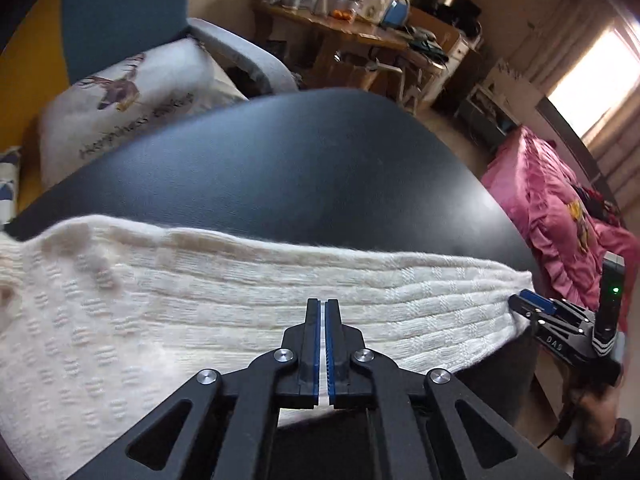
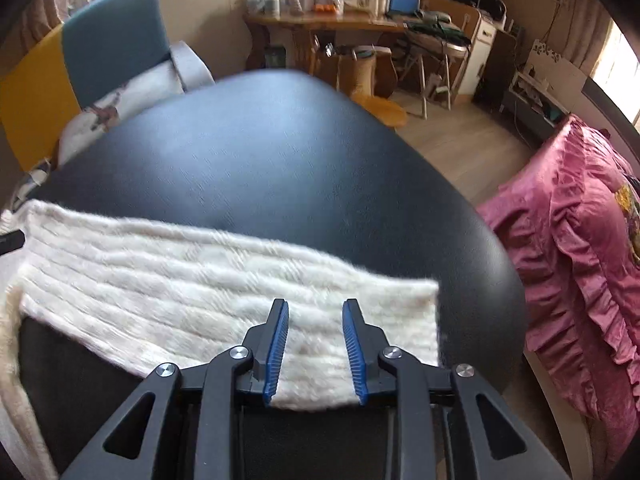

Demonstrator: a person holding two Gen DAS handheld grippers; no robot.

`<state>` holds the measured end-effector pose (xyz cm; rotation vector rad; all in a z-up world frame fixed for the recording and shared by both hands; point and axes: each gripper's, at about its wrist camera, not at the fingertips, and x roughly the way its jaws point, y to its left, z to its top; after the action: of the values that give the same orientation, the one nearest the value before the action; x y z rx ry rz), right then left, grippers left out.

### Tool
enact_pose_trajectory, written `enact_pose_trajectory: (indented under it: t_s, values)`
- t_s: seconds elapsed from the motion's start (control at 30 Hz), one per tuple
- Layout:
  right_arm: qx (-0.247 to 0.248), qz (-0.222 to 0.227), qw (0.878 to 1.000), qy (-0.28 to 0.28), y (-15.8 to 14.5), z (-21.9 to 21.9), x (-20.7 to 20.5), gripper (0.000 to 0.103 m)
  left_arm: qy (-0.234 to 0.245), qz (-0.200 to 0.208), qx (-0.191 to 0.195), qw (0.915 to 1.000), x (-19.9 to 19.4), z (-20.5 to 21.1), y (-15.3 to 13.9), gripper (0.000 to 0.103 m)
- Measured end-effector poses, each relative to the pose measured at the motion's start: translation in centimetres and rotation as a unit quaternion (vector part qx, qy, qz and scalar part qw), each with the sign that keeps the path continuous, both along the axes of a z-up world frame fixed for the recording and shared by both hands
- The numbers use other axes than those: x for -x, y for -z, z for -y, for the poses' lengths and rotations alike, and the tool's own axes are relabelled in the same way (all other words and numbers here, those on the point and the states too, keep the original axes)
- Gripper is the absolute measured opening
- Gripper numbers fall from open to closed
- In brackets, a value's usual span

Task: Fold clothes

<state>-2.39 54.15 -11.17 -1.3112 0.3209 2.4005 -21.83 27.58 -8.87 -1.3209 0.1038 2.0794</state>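
**Knit strip lies crosswise ahead of both grippers, near table edge**

The cream-white cable-knit garment (image 1: 248, 304) is laid as a long band on the black round-cornered table (image 1: 288, 152), its long axis running left-right across both wrist views, i.e. square to the fingers of each tool. Its near hem sits at or just over the table's front edge, directly under the fingertips; the far half of the table is bare.

The left gripper (image 1: 323, 304) is seen w/ blue pads nearly together, only a thin pale sliver between them. It looks pinched on the near hem, but whether fabric is really caught can't be told. It sits approx. mid-length of the band.

The right gripper (image 2: 316, 304) is spread wide, nothing held; the knit is visible between and below its fingers. It is the nearer tool to the band's right end, the squared short edge (image 2: 434, 312) lying just right of its tip. In the left view its fingertips touch that end.

Look of the garment: thick, fuzzy, ribbed lengthwise w/ raised cable pattern; fairly flat, a few soft humps. At far left it widens into a bulkier part hanging off the edge. Whether the band is a sleeve or an already-folded layer can't be settled.
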Motion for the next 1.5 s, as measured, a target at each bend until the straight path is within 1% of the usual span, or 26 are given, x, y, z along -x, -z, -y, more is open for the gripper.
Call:
enact_pose_trajectory:
  t_s: [0.1, 0.17, 0.2, 0.27, 0.33, 0.37, 0.43, 0.47, 0.5, 0.53, 0.57, 0.6, 0.67, 0.77, 0.97, 1.07, 1.1, 1.13, 1.17, 1.2, 1.23, 1.27, 1.33, 1.37, 1.43, 1.5]
  values:
    - [0.031, -0.007, 0.997, -0.064, -0.4, 4.5, 3.2, 0.031, -0.059, -0.033, -0.007, 0.9977, 1.2, 6.9, -1.5, 0.006]
    - [0.052, -0.012, 0.993, -0.106, -0.6, 7.6, 5.4, 0.031, -0.091, -0.042, 0.006, 0.9949, 1.8, 10.9, -1.6, 0.006]
    - [0.063, -0.014, 0.99, -0.127, -0.7, 9.1, 6.5, 0.031, -0.097, -0.048, 0.019, 0.994, 1.8, 11.9, -1.2, 0.006]
    - [0.083, -0.019, 0.982, -0.169, -1.0, 12.1, 8.6, 0.031, -0.094, -0.062, 0.05, 0.9924, 1.9, 13.6, -0.5, 0.006]
    - [0.1, -0.019, 0.973, -0.208, -1.1, 15.0, 10.8, 0.031, -0.068, -0.069, 0.067, 0.993, 1.9, 13.9, 0.1, 0.006]
    - [0.088, -0.001, 0.973, -0.212, -0.3, 15.8, 11.8, 0.031, -0.056, -0.07, 0.079, 0.9928, 1.9, 13.6, 0.7, 0.006]
    - [0.059, 0.042, 0.975, -0.21, 1.7, 16.1, 13.2, 0.032, -0.033, -0.066, 0.101, 0.9922, 2.3, 13.3, 1.8, 0.01]
    - [0.045, 0.063, 0.975, -0.208, 2.7, 16.2, 13.9, 0.032, -0.028, -0.063, 0.105, 0.9921, 2.8, 13.1, 2.2, 0.017]
    - [0.033, 0.081, 0.974, -0.207, 3.6, 16.3, 14.5, 0.032, -0.025, -0.059, 0.106, 0.9923, 3.2, 12.8, 2.6, 0.03]
    - [0.029, 0.083, 0.974, -0.207, 3.9, 16.2, 14.5, 0.032, -0.023, -0.053, 0.105, 0.9928, 3.6, 12.5, 3.1, 0.036]
    - [0.026, 0.085, 0.974, -0.208, 4.3, 16.1, 14.5, 0.032, -0.023, -0.053, 0.11, 0.9923, 3.9, 12.1, 3.5, 0.038]
    - [0.025, 0.087, 0.973, -0.21, 4.4, 16.1, 14.6, 0.03, -0.024, -0.053, 0.115, 0.9917, 4.2, 11.7, 4.0, 0.03]
    - [0.019, 0.085, 0.974, -0.21, 4.6, 15.9, 14.8, 0.027, -0.039, -0.054, 0.119, 0.9906, 4.6, 11.4, 4.8, 0.001]
    - [0.014, 0.083, 0.976, -0.202, 4.7, 15.2, 15.8, 0.027, -0.062, -0.055, 0.126, 0.9886, 5.2, 10.9, 6.0, 0.0]
    - [-0.007, 0.081, 0.977, -0.195, 5.0, 14.4, 17.6, 0.026, -0.099, -0.03, 0.093, 0.9902, 6.8, 11.6, 6.0, 0.001]
    - [0.013, 0.074, 0.979, -0.189, 4.5, 13.8, 18.0, 0.027, -0.113, -0.021, 0.081, 0.9901, 7.0, 12.0, 5.8, 0.001]
    - [0.032, 0.067, 0.98, -0.186, 4.3, 13.5, 17.9, 0.027, -0.117, -0.021, 0.076, 0.99, 6.6, 12.3, 5.5, 0.001]
    - [0.096, 0.043, 0.979, -0.177, 3.7, 12.8, 16.8, 0.029, -0.121, -0.021, 0.071, 0.9899, 6.2, 12.6, 5.1, 0.001]
    - [0.159, 0.018, 0.973, -0.168, 3.2, 12.1, 15.8, 0.031, -0.121, -0.026, 0.069, 0.9899, 5.2, 13.3, 4.9, 0.001]
    - [0.222, -0.007, 0.962, -0.158, 2.7, 11.4, 14.8, 0.031, -0.122, -0.03, 0.067, 0.9899, 4.2, 13.9, 4.6, 0.001]
    - [0.285, -0.025, 0.946, -0.149, 2.4, 10.9, 13.9, 0.032, -0.122, -0.035, 0.064, 0.9898, 3.2, 14.6, 4.4, 0.001]
    - [0.348, -0.022, 0.927, -0.142, 3.0, 11.0, 13.0, 0.032, -0.123, -0.039, 0.062, 0.9897, 2.1, 15.2, 4.2, 0.001]
    - [0.439, -0.013, 0.891, -0.117, 5.0, 11.8, 10.9, 0.032, -0.124, -0.048, 0.058, 0.9895, 0.1, 16.6, 3.7, 0.001]
    - [0.46, -0.009, 0.882, -0.104, 6.0, 12.4, 10.0, 0.032, -0.124, -0.053, 0.055, 0.9893, -0.9, 17.2, 3.5, 0.001]
    - [0.477, -0.016, 0.876, -0.074, 7.2, 13.7, 8.6, 0.034, -0.125, -0.062, 0.051, 0.9889, -3.0, 18.5, 3.0, 0.001]
    - [0.489, -0.031, 0.871, -0.04, 8.3, 14.3, 8.4, 0.034, -0.126, -0.071, 0.046, 0.9884, -5.1, 19.8, 2.6, 0.002]
